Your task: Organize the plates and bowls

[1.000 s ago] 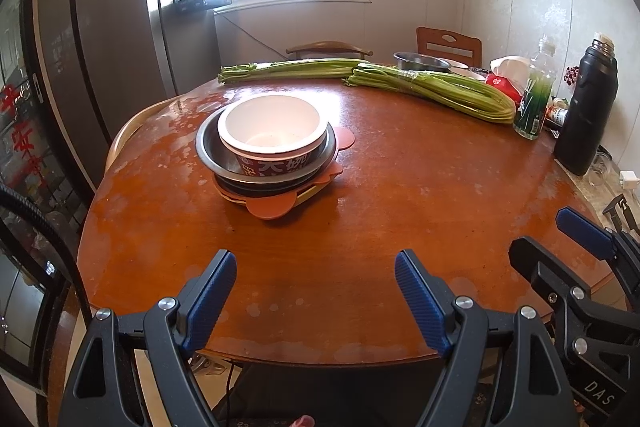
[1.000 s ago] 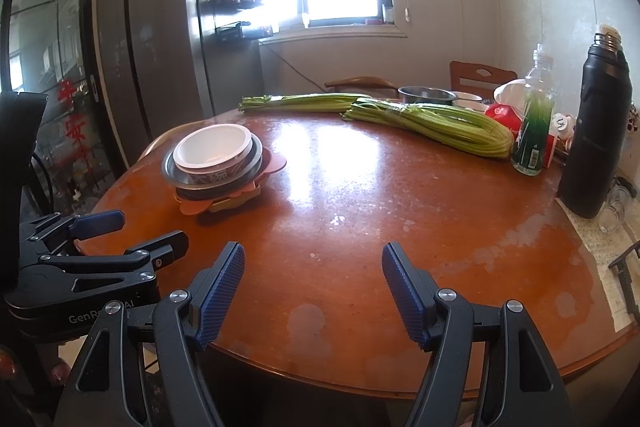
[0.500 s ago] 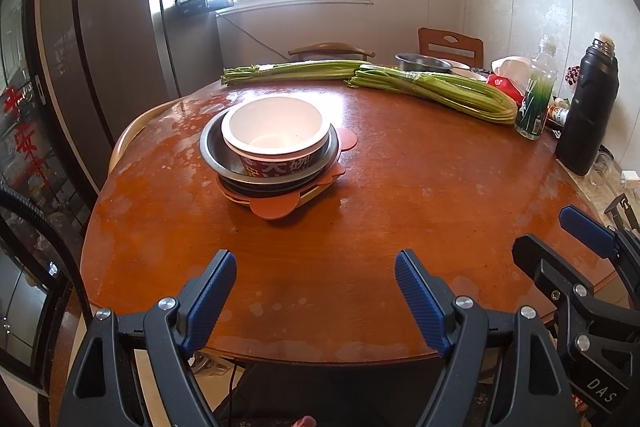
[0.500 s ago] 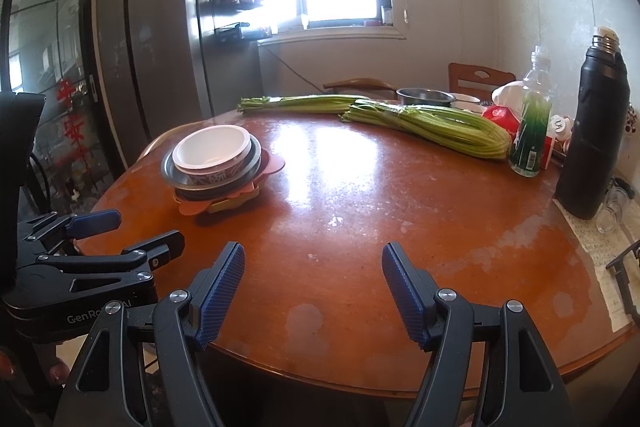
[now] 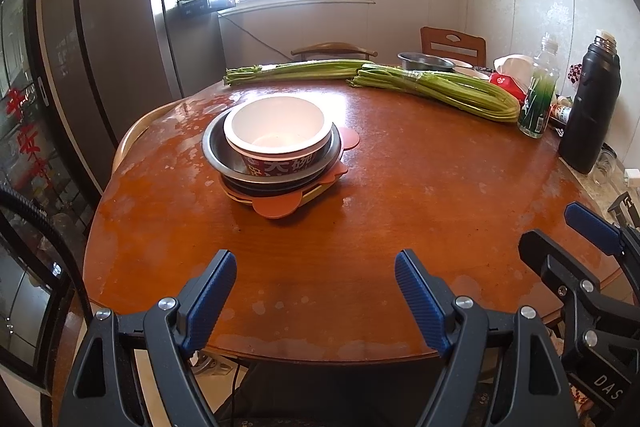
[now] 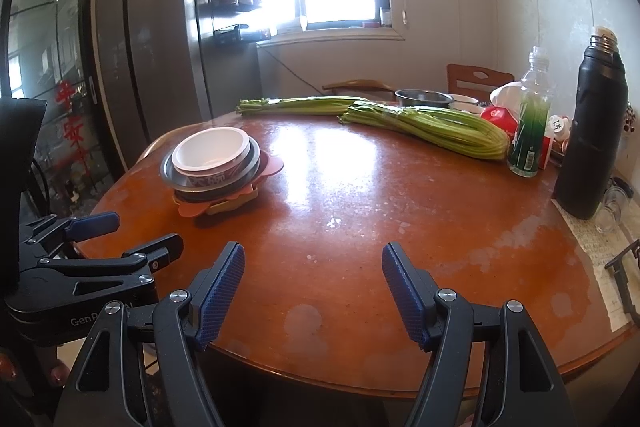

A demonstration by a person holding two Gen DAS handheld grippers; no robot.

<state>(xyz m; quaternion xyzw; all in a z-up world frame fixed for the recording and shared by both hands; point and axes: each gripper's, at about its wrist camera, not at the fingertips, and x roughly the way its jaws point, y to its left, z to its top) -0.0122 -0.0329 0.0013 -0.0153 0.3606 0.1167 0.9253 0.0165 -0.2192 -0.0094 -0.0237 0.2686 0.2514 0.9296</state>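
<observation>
A white paper bowl [image 5: 276, 129] sits inside a steel bowl [image 5: 218, 155], stacked on a dark dish and flat orange and yellow plates [image 5: 278, 207] on the round wooden table [image 5: 400, 207]. The stack also shows in the right wrist view [image 6: 214, 163]. My left gripper [image 5: 316, 291] is open and empty above the table's near edge, well short of the stack. My right gripper [image 6: 314, 291] is open and empty at the near edge, to the right of the stack. Each gripper shows in the other's view, the right [image 5: 588, 255] and the left [image 6: 104, 239].
Two long bundles of green stalks [image 5: 436, 89] lie across the far side. A steel bowl [image 5: 426, 61] and white dishes stand behind them. A green bottle [image 5: 538, 95], a black thermos [image 5: 592, 107] and red packets stand at the right. Chairs and a fridge [image 5: 120, 39] surround the table.
Both views have drifted slightly; the stack sits a little closer and lower in the left wrist view. Both grippers stay open and empty.
</observation>
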